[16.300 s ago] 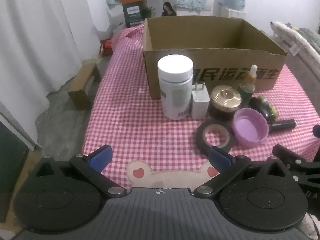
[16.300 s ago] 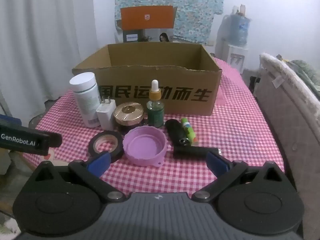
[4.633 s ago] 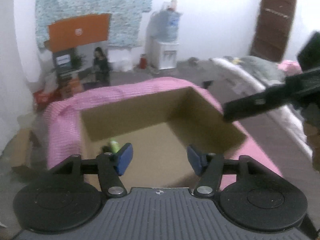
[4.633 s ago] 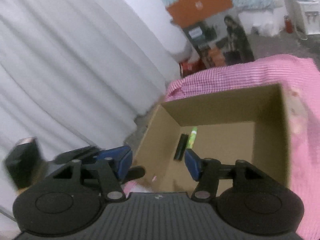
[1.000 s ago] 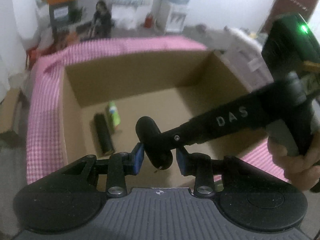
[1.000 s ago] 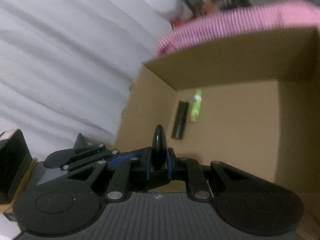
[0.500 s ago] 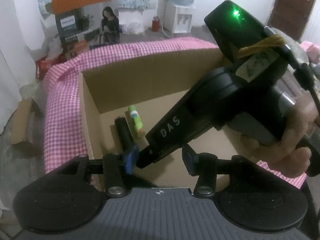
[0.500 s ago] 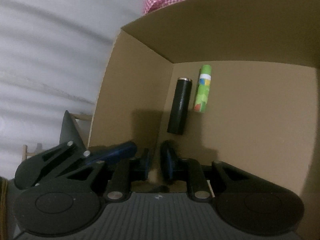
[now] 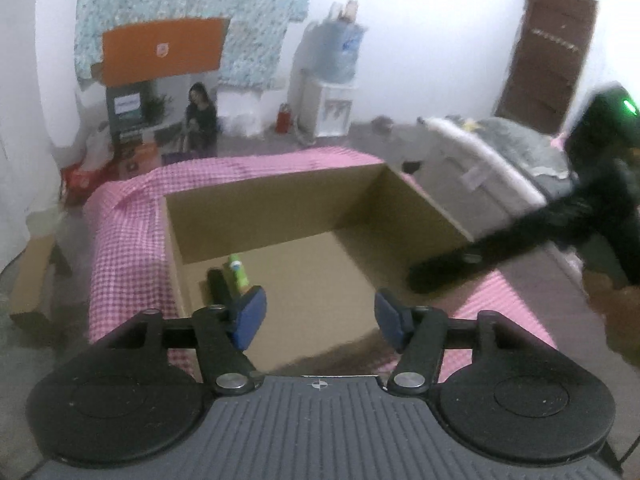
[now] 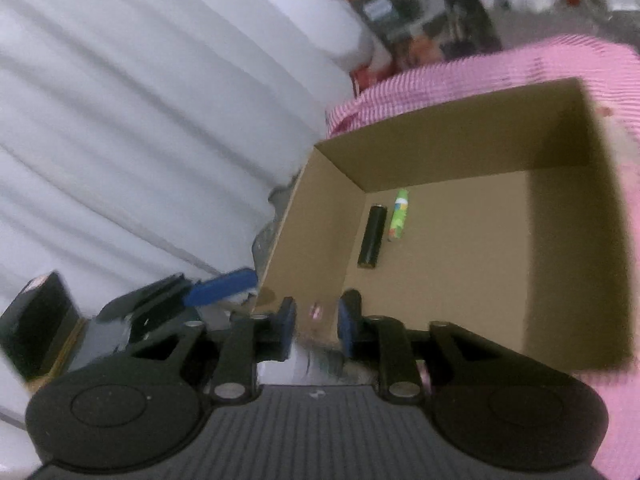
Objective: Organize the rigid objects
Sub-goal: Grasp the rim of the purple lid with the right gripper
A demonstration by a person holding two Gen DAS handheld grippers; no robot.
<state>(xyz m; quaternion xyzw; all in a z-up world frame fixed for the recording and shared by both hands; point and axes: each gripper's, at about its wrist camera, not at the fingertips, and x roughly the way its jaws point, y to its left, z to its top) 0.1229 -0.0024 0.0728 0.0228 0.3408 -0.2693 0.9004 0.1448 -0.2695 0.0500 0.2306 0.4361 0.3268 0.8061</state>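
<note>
Cardboard box (image 10: 560,128) lies ahead of both claws, a black tube (image 10: 372,236) and green tube (image 10: 399,214) side by side on its floor. Left claw (image 9: 318,314) and right claw (image 10: 314,322) are opening, nothing between their pads

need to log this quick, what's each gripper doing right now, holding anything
left gripper: jaws opening, nothing between them.
right gripper: jaws opening, nothing held.

Dim, soft indoor light; blurred, fisheye-warped edges.

Legible text: none showing; the orange box (image 9: 162,50) at 11 o'clock is bearing only a blurred white logo.
</note>
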